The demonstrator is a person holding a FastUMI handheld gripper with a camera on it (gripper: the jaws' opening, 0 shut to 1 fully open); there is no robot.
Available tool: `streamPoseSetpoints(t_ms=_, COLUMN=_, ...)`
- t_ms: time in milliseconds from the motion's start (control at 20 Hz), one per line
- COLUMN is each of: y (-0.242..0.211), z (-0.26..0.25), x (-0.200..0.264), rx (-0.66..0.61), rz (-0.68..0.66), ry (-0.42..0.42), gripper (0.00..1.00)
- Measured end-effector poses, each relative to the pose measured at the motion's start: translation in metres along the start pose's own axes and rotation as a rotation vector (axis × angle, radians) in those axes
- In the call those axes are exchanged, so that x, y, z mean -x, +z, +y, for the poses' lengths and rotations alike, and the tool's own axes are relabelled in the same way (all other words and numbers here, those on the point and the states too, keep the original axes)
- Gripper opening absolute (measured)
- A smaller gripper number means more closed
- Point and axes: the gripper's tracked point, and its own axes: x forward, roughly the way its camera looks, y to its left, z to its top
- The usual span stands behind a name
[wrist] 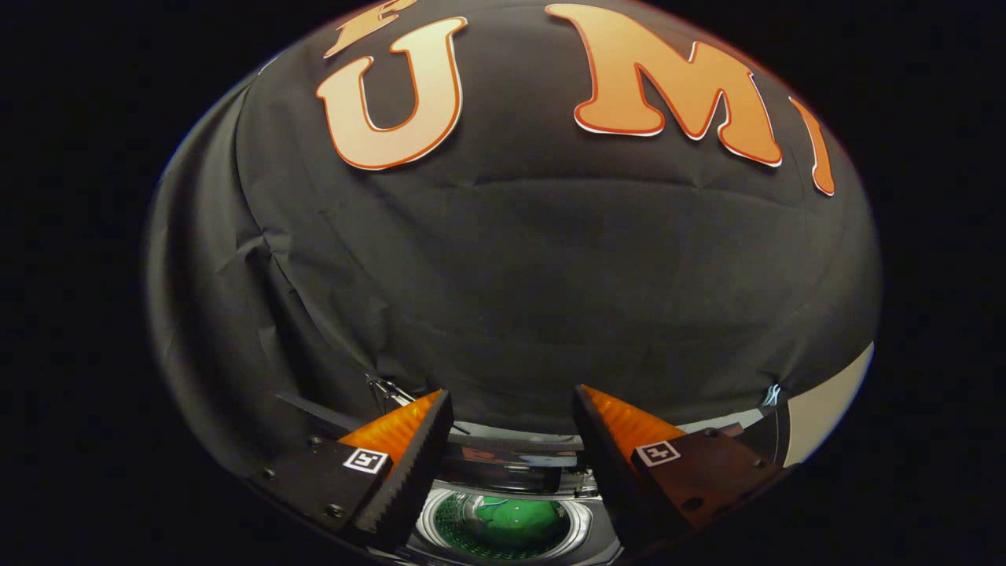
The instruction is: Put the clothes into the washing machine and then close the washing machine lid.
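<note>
The tool (512,428) hangs released, fingers spread and holding nothing, above the washer (503,525) (green cloth (515,519) inside its drum).

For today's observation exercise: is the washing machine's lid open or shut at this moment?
Open. Between the spread fingers of the gripper, the washing machine shows its round drum uncovered, with something green lying inside it.

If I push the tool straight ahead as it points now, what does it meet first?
Probably the black cloth wall; depth is unclear. The open, empty tool aims above the washing machine drum, where something green lies.
</note>
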Motion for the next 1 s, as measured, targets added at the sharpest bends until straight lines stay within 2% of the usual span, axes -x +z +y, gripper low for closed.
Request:
streamPoseSetpoints(t_ms=350, y=-0.021, z=0.006, x=0.033, rx=0.017, rz=-0.022, ry=-0.071, gripper=1.00)
streamPoseSetpoints(t_ms=1000, y=-0.070, z=0.011, x=0.076, rx=0.021, rz=-0.066, ry=-0.088, gripper=0.99)
